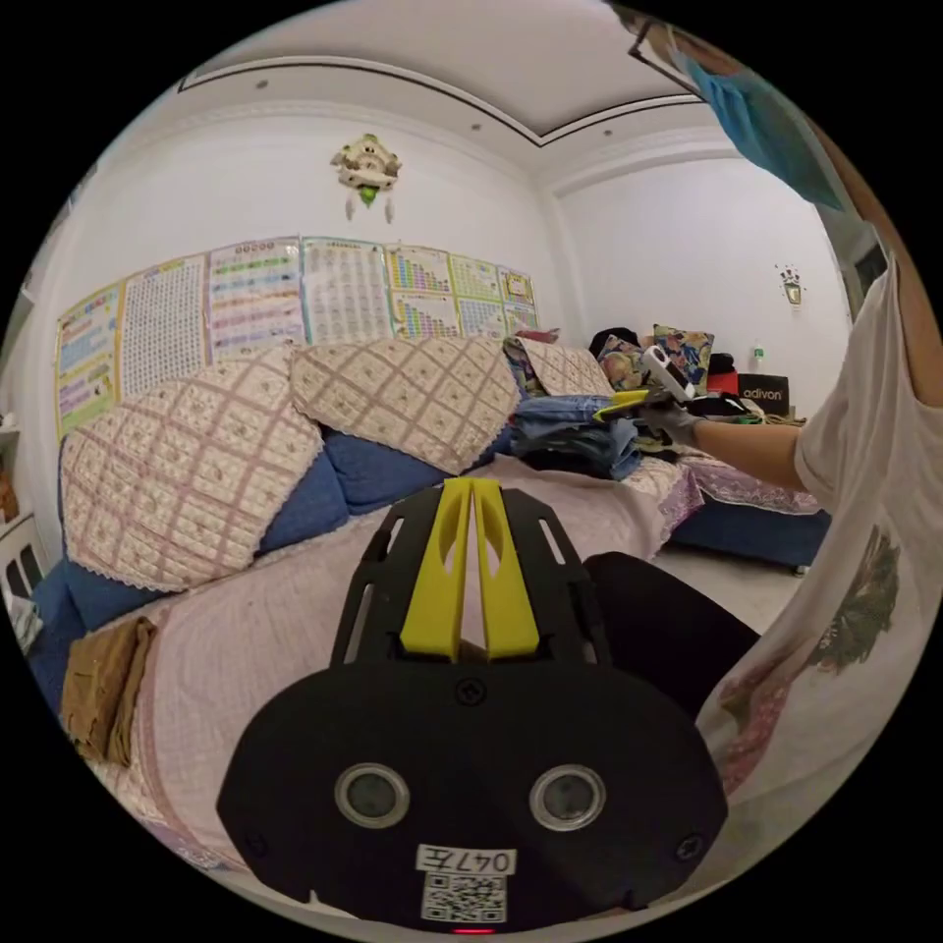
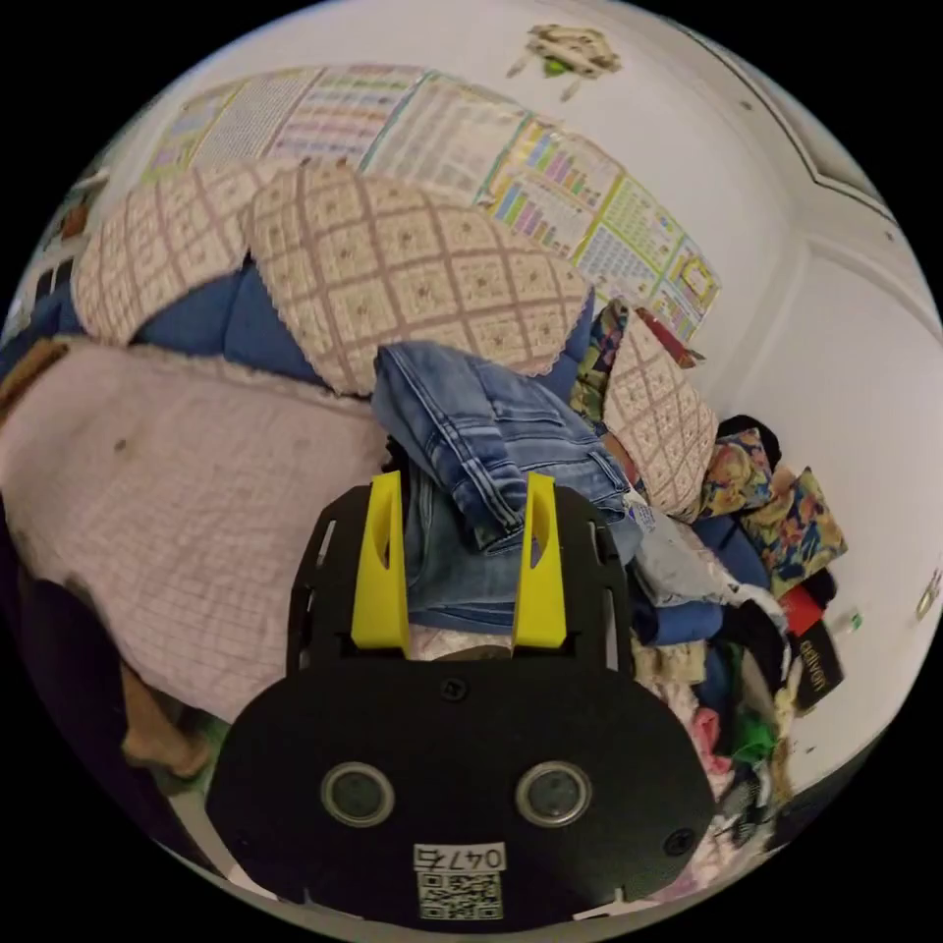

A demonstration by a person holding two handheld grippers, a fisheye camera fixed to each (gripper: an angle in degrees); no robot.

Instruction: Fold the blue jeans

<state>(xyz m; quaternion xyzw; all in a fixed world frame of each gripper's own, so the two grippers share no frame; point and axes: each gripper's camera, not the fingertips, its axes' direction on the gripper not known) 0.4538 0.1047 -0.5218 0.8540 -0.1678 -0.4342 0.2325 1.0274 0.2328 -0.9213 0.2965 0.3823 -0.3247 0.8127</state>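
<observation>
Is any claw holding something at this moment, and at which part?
Nothing is held. The left claw is shut and empty; the right claw is open at the blue jeans.

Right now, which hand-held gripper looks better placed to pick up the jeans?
The right hand-held gripper: its jaws stand open just at the jeans on the pile. The left one is shut, over the bare sofa cover, well away from them.

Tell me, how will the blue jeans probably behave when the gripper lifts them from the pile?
The blue jeans lie crumpled in soft folds, so they will probably hang floppy. Thick seamed denim suggests some weight. The open right hand-held gripper may snag neighbouring clothes.
</observation>
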